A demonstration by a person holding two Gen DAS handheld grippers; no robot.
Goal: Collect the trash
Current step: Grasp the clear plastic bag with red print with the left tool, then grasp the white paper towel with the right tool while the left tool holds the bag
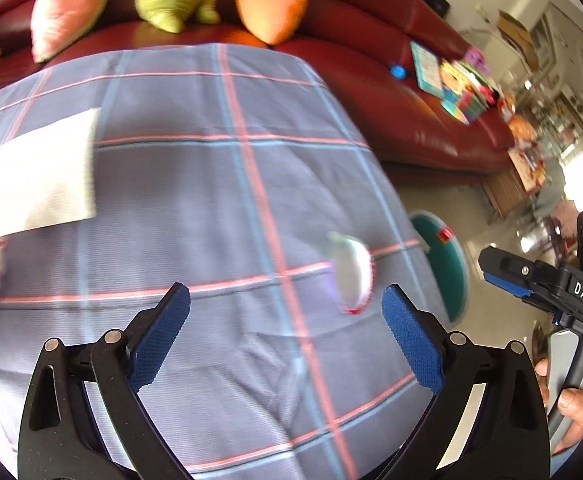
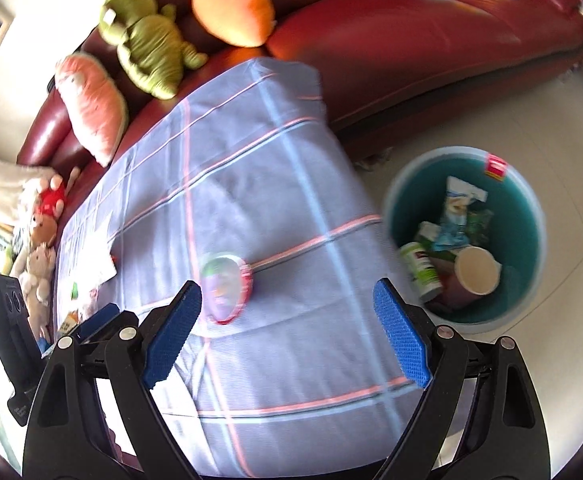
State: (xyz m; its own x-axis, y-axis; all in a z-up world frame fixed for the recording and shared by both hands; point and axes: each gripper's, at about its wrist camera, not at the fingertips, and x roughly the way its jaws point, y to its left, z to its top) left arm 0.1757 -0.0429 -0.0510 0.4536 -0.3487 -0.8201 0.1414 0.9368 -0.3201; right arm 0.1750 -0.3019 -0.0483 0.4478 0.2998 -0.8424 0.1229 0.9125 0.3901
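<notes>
A small round lidded cup [image 1: 351, 272] with a red rim lies on the checked tablecloth [image 1: 211, 184], near the table's right edge. It also shows in the right wrist view [image 2: 225, 288]. My left gripper [image 1: 287, 312] is open and empty, just short of the cup. My right gripper [image 2: 287, 312] is open and empty above the table edge, the cup beside its left finger. A white napkin [image 1: 39, 176] lies at the left. The teal trash bin [image 2: 527, 216] stands on the floor right of the table, holding a paper cup [image 2: 477, 270], a bottle and wrappers.
A red sofa [image 2: 411, 40] runs behind the table with plush toys: a green one [image 2: 147, 40], an orange carrot [image 2: 231, 4] and a pink cushion [image 2: 91, 108]. Books [image 1: 451, 80] lie on the sofa. More small trash [image 2: 79, 304] sits at the table's left end.
</notes>
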